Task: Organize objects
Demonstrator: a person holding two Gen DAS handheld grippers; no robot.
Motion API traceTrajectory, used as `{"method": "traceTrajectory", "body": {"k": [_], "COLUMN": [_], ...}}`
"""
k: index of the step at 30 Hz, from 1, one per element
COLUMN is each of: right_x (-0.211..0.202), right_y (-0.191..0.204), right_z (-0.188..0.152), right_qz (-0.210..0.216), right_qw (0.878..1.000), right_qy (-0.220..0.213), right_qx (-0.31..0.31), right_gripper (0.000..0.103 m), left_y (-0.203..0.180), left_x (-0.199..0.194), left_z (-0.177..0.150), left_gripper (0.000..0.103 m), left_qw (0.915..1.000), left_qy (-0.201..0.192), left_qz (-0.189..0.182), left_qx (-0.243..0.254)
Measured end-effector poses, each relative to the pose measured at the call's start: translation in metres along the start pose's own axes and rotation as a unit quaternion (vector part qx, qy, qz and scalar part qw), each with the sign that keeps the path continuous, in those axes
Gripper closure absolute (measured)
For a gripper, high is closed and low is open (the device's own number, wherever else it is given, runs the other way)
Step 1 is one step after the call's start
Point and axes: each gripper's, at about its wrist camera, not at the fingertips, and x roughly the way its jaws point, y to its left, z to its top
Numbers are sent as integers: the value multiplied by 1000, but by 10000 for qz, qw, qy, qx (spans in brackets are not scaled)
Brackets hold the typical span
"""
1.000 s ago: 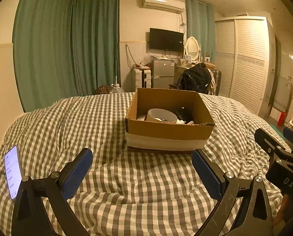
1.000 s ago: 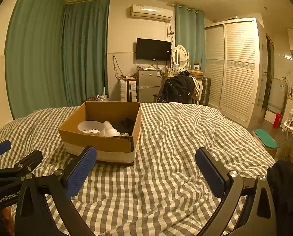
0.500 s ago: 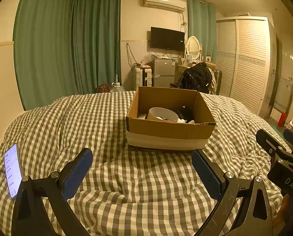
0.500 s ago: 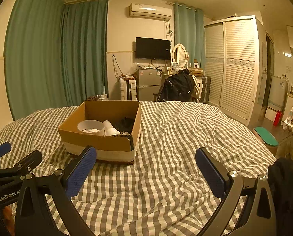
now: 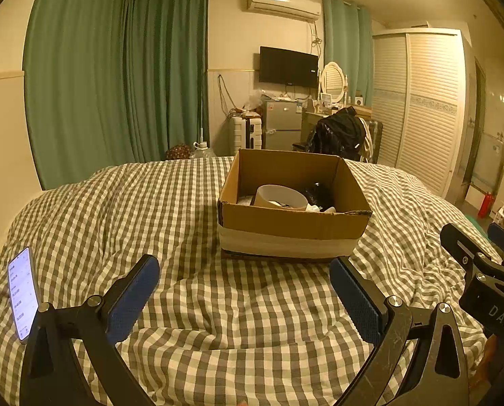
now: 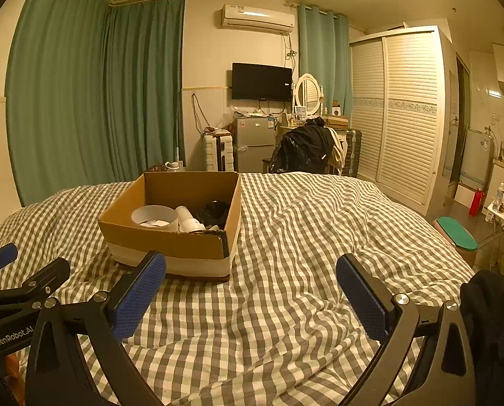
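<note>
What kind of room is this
Most likely a bedroom in a small flat: a bed with a checked duvet, a louvred wardrobe, and a dressing table with a round mirror beside a small fridge.

The left tool [image 5: 243, 291] and right tool [image 6: 250, 291] are alike: black angular frames, silver screws, blue textured fingertip pads [image 5: 132, 299]. White lettering reads "DAS" and "GenRobot.AI".

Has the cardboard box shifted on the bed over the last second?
No. In the right wrist view the cardboard box sits on the same folds of the checked duvet as before; only the camera drifted slightly.
</note>
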Motion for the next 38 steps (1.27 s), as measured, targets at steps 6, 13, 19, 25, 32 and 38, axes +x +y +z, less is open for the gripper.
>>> {"method": "traceTrajectory", "body": {"k": [6,13,19,25,32,38], "right_x": [0,0,0,0,0,-2], "right_y": [0,0,0,0,1,2], "right_z": [0,0,0,0,0,-2], "right_qz": [-8,-13,-12,-11,-16,-21], "right_qw": [10000,10000,10000,10000,10000,10000], "right_qy": [15,24,26,26,32,51], "right_qx": [11,20,19,21,20,28], "right_gripper": [2,2,2,2,2,2], "left_y": [0,1,0,0,0,-3], "left_x": [1,1,0,0,0,-2], "left_z": [1,1,0,1,1,0], "left_gripper": [0,0,0,0,0,0], "left_qw": [10000,10000,10000,10000,10000,10000], "left_qy": [29,31,36,36,47,-30], "left_qz": [38,37,43,44,44,38], "left_qx": [-36,-39,-44,-51,-58,8]}}
